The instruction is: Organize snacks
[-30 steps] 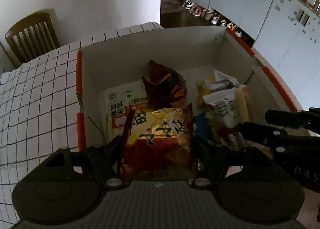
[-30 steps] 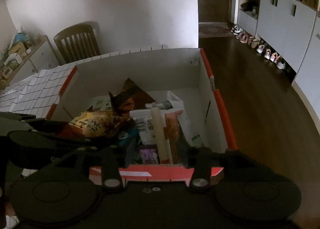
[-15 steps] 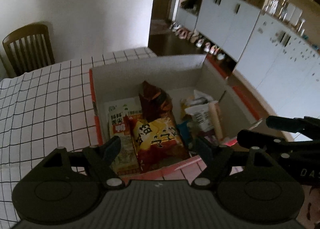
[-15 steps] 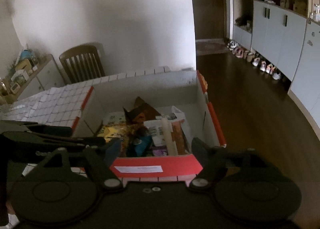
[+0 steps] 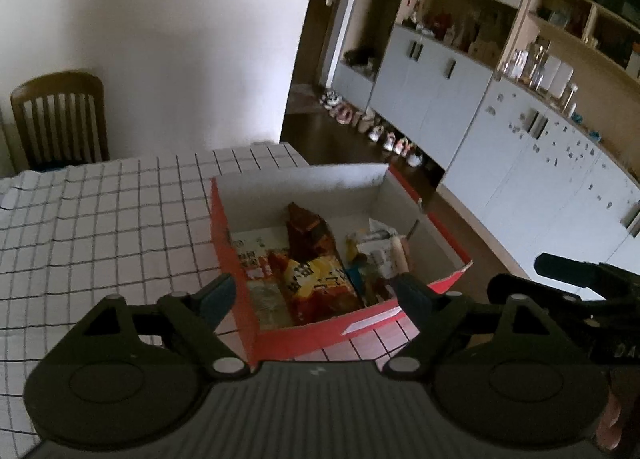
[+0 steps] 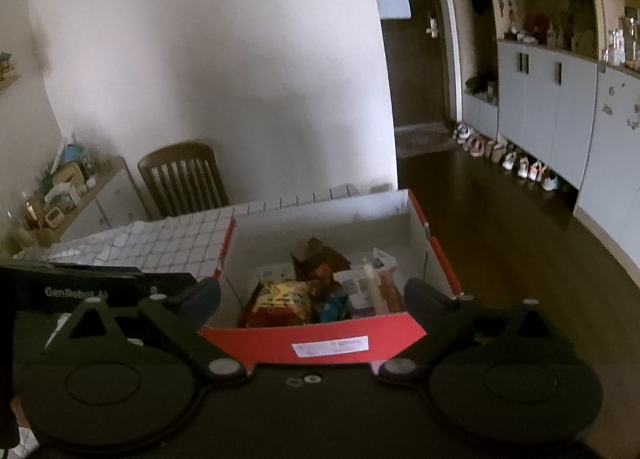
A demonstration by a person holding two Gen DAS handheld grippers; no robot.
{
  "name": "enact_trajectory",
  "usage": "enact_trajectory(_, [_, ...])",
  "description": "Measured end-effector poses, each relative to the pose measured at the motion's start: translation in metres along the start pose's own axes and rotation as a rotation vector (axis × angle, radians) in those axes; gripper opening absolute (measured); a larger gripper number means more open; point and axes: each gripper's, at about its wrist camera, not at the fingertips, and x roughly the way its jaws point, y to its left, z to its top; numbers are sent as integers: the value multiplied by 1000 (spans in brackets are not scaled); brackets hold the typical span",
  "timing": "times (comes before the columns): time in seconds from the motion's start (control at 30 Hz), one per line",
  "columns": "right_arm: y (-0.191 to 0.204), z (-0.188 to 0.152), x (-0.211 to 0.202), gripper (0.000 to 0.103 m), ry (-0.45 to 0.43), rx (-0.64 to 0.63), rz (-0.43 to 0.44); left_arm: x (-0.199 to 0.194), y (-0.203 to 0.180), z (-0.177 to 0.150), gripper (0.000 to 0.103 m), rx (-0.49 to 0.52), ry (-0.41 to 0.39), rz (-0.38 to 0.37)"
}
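A red cardboard box with white inner walls sits at the right end of the checked tablecloth. Inside lie several snack packs: a yellow-and-red chip bag, a dark brown pouch, a white flat packet and a white bag with a pale stick. My left gripper hovers above the box's near edge, jaws opening, nothing between them. My right gripper hangs over the box's near wall, jaws opening and empty.
The checked tablecloth stretches to the left of the box. A wooden chair stands at the wall behind. Cabinets and a row of shoes line the dark floor to the right.
Both grippers have pulled back and up from the box, so it looks smaller. The left jaws let go of the yellow-and-red chip bag, which now lies in the box. Both jaws have widened.
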Motion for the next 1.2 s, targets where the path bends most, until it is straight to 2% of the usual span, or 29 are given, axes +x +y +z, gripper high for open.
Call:
enact_trajectory(0.07, [7,-2,-8,100,-24,-14,-15,-9,3,0,90,2,-11,-11])
enact_trajectory(0.17, [15,-4,-17,102,-58,-22,-32,-20,5,-1,103,6,-32,-20])
enact_trajectory(0.4, [32,-12,-37,103,-124,-36,-67,-46,8,-6,103,30,-72,-56])
enact_trajectory(0.57, [38,-17,-47,103,-146,-27,-84,-63,7,-13,103,76,-100,-47])
enact_trajectory(0.9, [55,-28,-57,103,-165,-45,-102,-77,9,-28,103,94,-78,-70])
enact_trajectory(1.2, [56,-32,-55,103,-142,-30,-88,-79,11,-34,103,85,-69,-49])
